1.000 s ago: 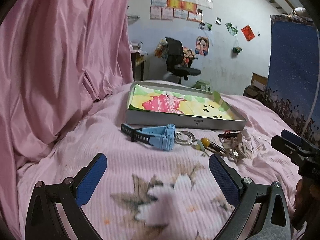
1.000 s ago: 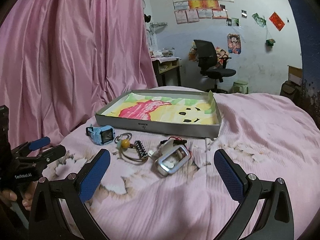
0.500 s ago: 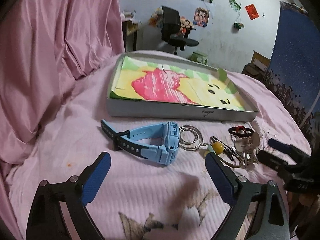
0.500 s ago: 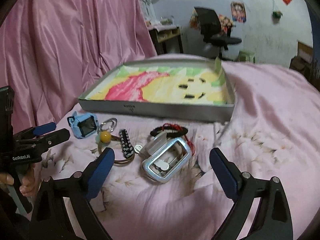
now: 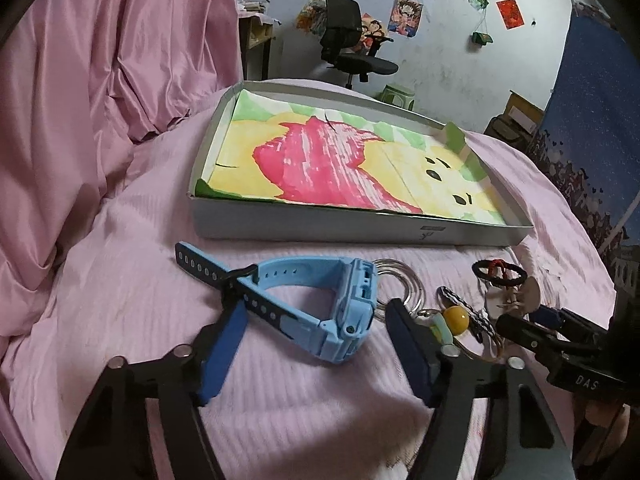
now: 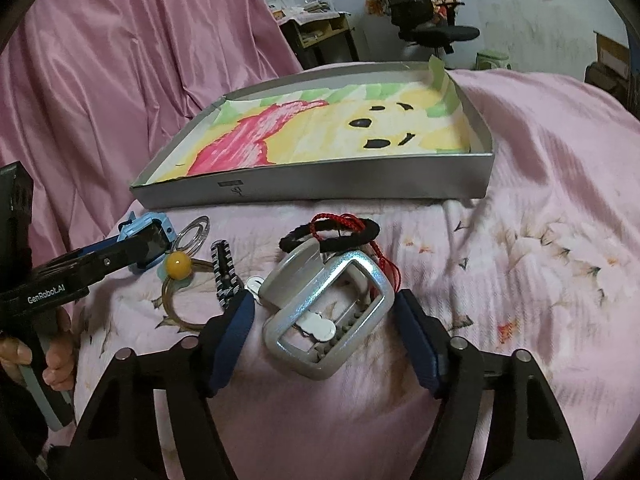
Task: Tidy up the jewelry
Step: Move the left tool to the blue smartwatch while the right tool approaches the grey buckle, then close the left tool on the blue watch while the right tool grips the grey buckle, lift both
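A light blue watch (image 5: 320,304) lies on the pink bedspread, between the open fingers of my left gripper (image 5: 316,344). A silver belt buckle (image 6: 328,316) lies between the open fingers of my right gripper (image 6: 326,336). Around them lie a clear ring (image 6: 194,232), a yellow bead on a ring (image 6: 178,264), a black-and-white braided piece (image 6: 224,272) and a black hair tie with red cord (image 6: 332,236). Behind stands a shallow grey box (image 5: 320,224) lined with a yellow and pink drawing; it also shows in the right wrist view (image 6: 320,184).
Pink curtain folds (image 5: 100,80) hang at the left. A blue panel (image 5: 592,120) stands at the right. An office chair (image 5: 352,52) and a desk stand far behind the bed. Each gripper shows in the other's view, at the sides.
Both grippers have moved forward and down to the items. The left now straddles the watch, the right straddles the buckle, and both jaws have narrowed somewhat.
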A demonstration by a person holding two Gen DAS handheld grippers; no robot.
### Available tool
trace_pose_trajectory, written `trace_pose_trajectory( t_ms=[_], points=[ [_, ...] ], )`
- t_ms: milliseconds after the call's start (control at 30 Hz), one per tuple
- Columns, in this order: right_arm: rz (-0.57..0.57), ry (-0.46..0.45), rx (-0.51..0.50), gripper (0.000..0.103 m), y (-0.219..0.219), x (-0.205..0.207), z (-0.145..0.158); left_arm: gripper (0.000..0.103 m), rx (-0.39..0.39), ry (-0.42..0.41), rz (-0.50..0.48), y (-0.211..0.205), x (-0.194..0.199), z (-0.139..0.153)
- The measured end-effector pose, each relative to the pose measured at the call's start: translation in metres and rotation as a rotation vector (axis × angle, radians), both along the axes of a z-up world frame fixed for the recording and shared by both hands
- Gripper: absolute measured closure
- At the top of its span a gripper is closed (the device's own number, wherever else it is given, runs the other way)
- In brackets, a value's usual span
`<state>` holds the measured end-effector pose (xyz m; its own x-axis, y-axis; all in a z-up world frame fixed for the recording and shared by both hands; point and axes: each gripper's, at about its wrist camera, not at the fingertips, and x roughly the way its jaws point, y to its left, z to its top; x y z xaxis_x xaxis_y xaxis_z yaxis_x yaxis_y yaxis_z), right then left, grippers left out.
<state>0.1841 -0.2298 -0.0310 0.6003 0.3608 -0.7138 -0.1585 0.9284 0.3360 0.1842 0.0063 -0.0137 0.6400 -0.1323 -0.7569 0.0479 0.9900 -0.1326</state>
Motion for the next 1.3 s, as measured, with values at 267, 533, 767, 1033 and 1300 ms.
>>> trace_pose_trajectory(
  t_ms=[267, 533, 767, 1033, 1300],
  points=[
    [-0.009, 0.002, 0.043, 0.047, -0.004, 0.001, -0.002, 0.072, 0.019, 0.002, -0.052, -0.011, 0.000, -0.006],
    [-0.008, -0.022, 0.070, 0.047, -0.007, -0.007, -0.002, 0.079, 0.007, -0.024, -0.066, -0.014, -0.013, -0.007],
    [-0.001, -0.046, 0.111, 0.047, -0.010, -0.023, 0.000, 0.080, -0.048, -0.075, -0.087, -0.012, -0.040, -0.002],
    [0.004, -0.164, 0.107, 0.048, -0.011, -0.052, 0.021, 0.080, -0.118, -0.135, -0.116, -0.016, -0.064, 0.008],
    [0.043, -0.222, 0.061, 0.048, -0.002, -0.054, 0.035, 0.080, -0.131, -0.149, -0.127, -0.020, -0.061, 0.017]
  ],
)
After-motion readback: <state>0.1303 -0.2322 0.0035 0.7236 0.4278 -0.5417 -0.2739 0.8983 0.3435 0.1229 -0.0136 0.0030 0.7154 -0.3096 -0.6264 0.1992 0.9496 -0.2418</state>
